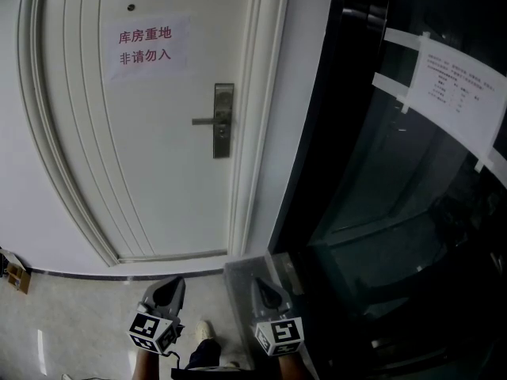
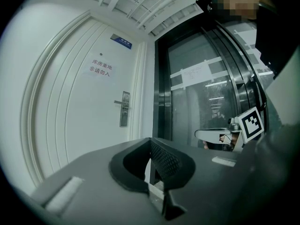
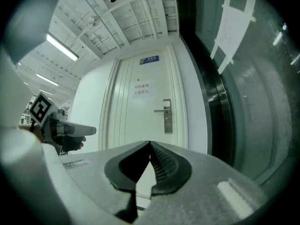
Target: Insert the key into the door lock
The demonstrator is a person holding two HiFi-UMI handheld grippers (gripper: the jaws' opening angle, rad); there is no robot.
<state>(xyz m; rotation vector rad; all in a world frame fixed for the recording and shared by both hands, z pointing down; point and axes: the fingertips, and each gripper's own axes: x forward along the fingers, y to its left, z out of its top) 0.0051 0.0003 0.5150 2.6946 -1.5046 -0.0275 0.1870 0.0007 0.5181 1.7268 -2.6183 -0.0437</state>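
Nearest the head camera, at the lower edge of its view, the left hand-held gripper (image 1: 174, 282) and the right hand-held gripper (image 1: 260, 283) lie side by side, close together but apart. Both point level toward a door (image 1: 158, 180). Each carries a marker cube (image 1: 152, 331) at its rear.

Seen in its own view, the left hand-held gripper (image 2: 150, 141) has its jaws together at the tips, with nothing visible between them. The right hand-held gripper (image 3: 150, 143) likewise has its jaws fully together, with nothing visible between the pads.

Between the two, lower down, a pale shoe (image 1: 204, 331) stands on the light floor (image 1: 71, 315). A small cardboard box (image 1: 14, 272) sits at the far left, against the foot of the wall.

Beyond the floor stands the white panelled door, closed. The lock plate (image 1: 223, 121), an upright metal strip, is mounted at about mid-height near the door's right edge, well apart from both grippers. Its lever handle (image 1: 203, 120) points left. The keyhole is too small to make out.

Higher on the door hangs a paper notice (image 1: 145, 46) with red characters, and above the door is a blue sign (image 3: 151, 59).

Right of the door frame, a dark glass wall (image 1: 380, 228) bears a taped white sheet (image 1: 459, 93).
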